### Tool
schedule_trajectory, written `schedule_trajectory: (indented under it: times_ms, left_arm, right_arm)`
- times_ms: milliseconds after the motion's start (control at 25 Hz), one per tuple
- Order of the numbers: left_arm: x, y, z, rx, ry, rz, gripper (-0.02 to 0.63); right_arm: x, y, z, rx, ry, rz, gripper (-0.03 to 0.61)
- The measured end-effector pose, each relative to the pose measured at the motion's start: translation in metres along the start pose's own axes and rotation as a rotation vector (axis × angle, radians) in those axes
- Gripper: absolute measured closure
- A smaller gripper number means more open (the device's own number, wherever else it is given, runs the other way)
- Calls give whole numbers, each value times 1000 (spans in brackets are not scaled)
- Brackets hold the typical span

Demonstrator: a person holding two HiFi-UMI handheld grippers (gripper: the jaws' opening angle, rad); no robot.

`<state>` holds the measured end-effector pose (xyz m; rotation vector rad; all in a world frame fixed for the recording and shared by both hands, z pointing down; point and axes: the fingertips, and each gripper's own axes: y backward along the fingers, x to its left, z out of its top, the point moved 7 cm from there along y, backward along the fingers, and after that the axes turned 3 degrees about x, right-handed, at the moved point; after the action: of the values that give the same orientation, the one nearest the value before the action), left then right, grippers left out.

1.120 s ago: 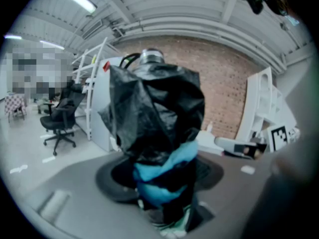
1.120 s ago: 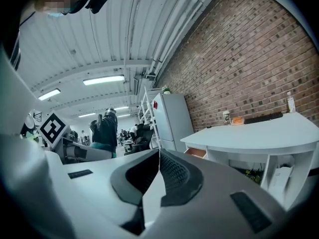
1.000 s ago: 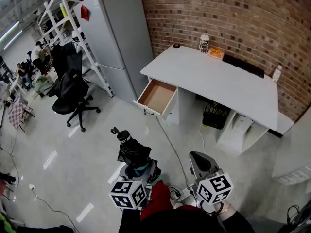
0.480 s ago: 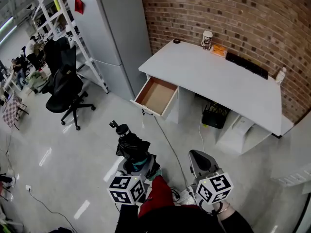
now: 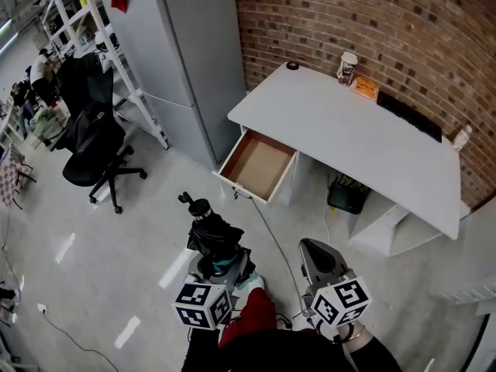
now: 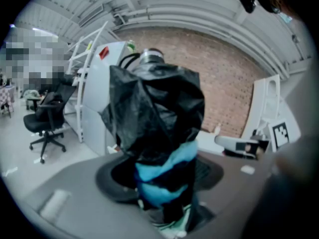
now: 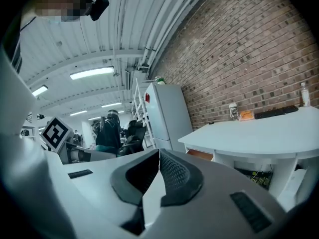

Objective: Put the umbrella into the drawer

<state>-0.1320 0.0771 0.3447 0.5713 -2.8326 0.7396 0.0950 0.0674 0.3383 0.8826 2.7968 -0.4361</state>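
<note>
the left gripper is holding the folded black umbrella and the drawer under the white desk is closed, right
Not quite: the drawer stands open, as the head view shows. The rest holds: the left gripper has its jaws shut on the folded black umbrella.

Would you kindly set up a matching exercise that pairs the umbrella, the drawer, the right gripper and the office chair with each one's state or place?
Column one:
1. umbrella
2. drawer
3. right gripper
4. office chair

Column two:
A. pulled open under the white desk, nothing inside
B. jaws together, holding nothing
C. black, on wheels, at the left of the head view
D. folded, clamped in the left gripper

Right pairs: 1-D, 2-A, 3-B, 4-C
</note>
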Motion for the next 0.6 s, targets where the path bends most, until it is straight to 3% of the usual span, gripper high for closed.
schedule_trajectory:
  times_ms: [280, 600]
  left_arm:
    - [59, -42, 31, 31, -4, -15, 356]
    - [106, -77, 50, 51, 20, -28, 356]
  right_arm:
    - [-4, -79, 12, 18, -23, -27, 568]
    - [-7, -130, 20, 47, -27, -51, 568]
